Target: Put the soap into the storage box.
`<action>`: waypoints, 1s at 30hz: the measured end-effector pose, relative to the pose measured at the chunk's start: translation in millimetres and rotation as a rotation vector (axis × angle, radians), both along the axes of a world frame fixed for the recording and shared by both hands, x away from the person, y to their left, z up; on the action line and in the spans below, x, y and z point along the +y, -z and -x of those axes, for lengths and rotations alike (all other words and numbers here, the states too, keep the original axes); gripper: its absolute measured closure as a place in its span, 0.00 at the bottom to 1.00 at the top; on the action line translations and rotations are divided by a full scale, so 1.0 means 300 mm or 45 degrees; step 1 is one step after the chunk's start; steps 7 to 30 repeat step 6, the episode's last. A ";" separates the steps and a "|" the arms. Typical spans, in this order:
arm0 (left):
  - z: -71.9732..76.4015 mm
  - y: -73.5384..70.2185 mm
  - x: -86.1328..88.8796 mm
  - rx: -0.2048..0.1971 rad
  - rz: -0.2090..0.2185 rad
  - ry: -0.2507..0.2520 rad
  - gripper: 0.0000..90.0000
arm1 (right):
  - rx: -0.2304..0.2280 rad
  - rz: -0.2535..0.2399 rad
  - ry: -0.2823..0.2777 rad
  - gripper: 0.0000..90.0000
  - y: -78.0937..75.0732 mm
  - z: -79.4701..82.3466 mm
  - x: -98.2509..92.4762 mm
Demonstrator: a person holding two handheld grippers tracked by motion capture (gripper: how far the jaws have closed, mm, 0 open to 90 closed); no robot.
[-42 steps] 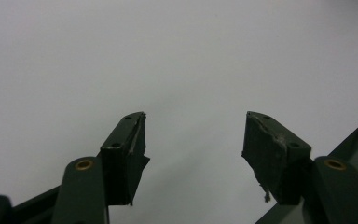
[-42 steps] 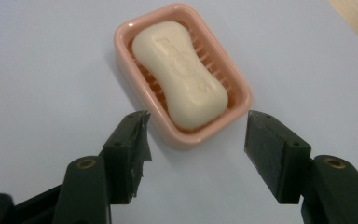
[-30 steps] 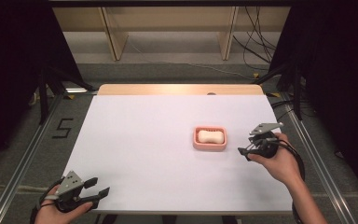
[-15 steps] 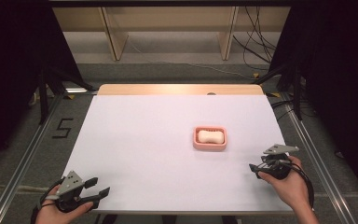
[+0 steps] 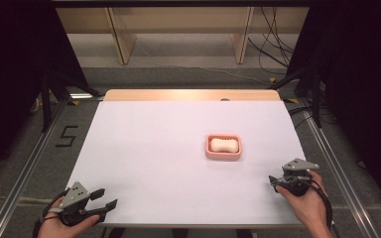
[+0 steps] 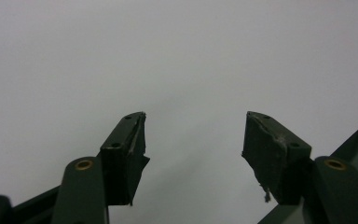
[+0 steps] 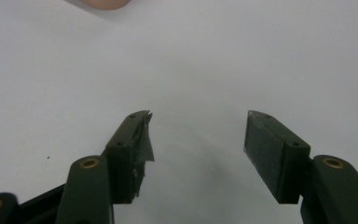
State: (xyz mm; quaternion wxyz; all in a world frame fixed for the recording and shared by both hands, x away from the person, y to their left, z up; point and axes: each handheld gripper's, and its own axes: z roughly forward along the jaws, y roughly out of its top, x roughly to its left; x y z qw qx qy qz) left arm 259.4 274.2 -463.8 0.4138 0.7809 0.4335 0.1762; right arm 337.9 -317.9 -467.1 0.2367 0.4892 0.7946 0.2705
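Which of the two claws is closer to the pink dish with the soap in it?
The right claw. It sits at the table's near right corner, just below the pink dish, while the left claw is at the far-off near left corner.

White-topped bench [image 5: 144, 148] mid-frame; grey carpet floor [image 5: 178, 74]; pale wooden shelf frame [image 5: 178, 25] top; black cables [image 5: 273, 54] upper right; dark sides.

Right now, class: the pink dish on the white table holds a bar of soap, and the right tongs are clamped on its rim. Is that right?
Not quite. The high view shows the right tongs open and apart from the dish, near the table's front edge. The soap does lie in the dish.
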 end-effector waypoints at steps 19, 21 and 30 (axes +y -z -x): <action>0.000 -0.001 0.001 -0.001 -0.003 0.010 0.43 | -0.041 0.071 -0.076 0.46 0.004 -0.005 -0.007; 0.000 -0.001 0.001 -0.001 -0.003 0.010 0.43 | -0.041 0.071 -0.076 0.46 0.004 -0.005 -0.007; 0.000 -0.001 0.001 -0.001 -0.003 0.010 0.43 | -0.041 0.071 -0.076 0.46 0.004 -0.005 -0.007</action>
